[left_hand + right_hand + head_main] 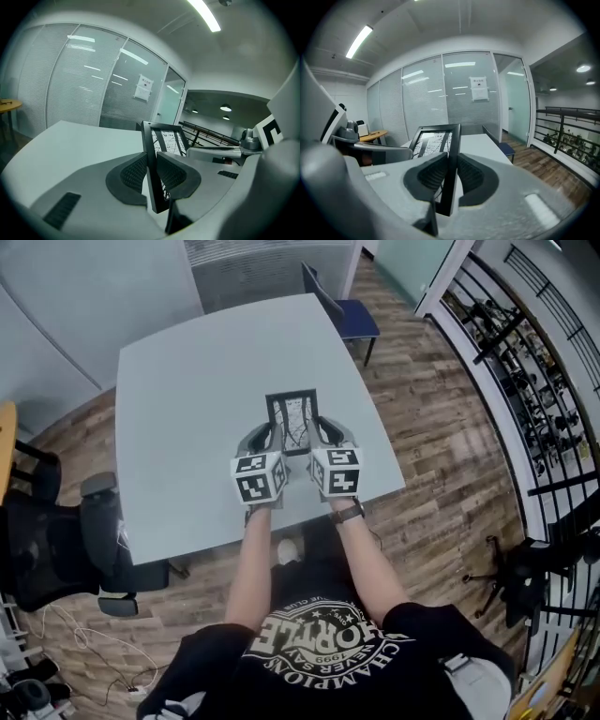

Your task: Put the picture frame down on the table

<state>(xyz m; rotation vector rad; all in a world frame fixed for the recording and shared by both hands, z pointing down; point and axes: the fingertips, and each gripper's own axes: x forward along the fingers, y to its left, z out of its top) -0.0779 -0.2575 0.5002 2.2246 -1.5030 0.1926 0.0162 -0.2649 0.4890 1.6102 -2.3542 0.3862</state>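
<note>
Chair (349,315), blue, upper right beside smooth grey table (187,418); my left tongs (151,172) and right tongs (450,174) clench the black rectangular frame (292,418).

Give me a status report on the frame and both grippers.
Left gripper shut on picture frame, left edge. Right gripper shut on right edge. Frame held over table, not down. Path clear.
</note>
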